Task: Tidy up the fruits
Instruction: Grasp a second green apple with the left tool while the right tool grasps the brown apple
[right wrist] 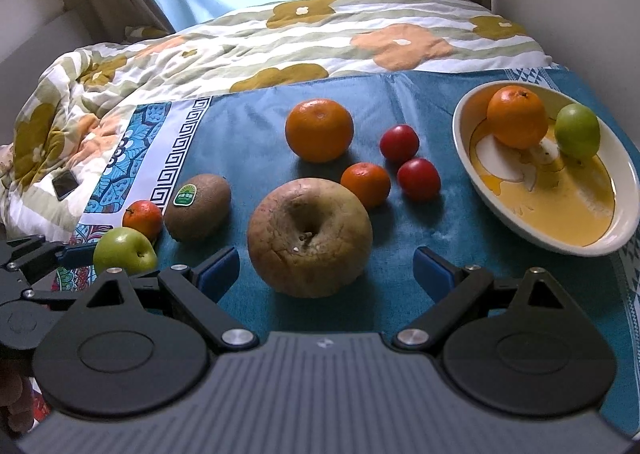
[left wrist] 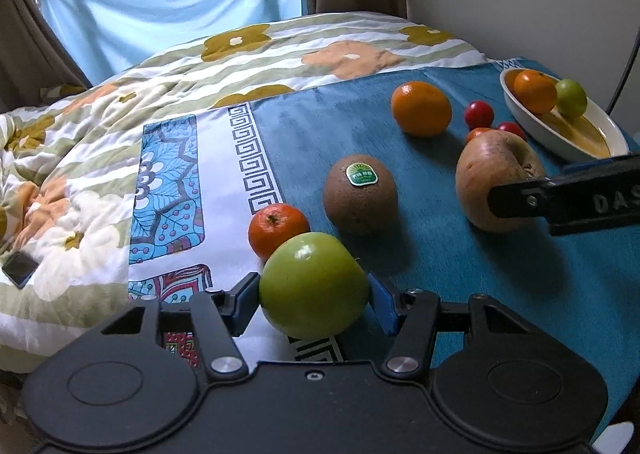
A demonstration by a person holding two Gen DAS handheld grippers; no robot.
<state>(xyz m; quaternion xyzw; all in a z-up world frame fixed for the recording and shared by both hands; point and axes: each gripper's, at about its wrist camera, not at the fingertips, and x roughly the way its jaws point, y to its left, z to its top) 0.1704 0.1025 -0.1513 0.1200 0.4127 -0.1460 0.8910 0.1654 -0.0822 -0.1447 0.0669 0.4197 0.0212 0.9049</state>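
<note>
**Green apple in left grip; bowl far right**

Green apple [left wrist: 313, 285]: clamped in my left hand-held gripper [left wrist: 314, 296], low over the bed's blue cloth [left wrist: 480, 274].
Right hand-held gripper [right wrist: 326, 268]: jaws spread, straddling the brown apple [right wrist: 309, 236], not touching.
Bowl [right wrist: 624, 189]: well right of the left grip, nearer my right; holds an orange [right wrist: 517, 117] and a small green fruit [right wrist: 578, 129].

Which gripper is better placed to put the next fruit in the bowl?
Left. The left gripper is already shut on the green apple. The right gripper is open, only flanking the brown apple, though it sits nearer the bowl.
</note>
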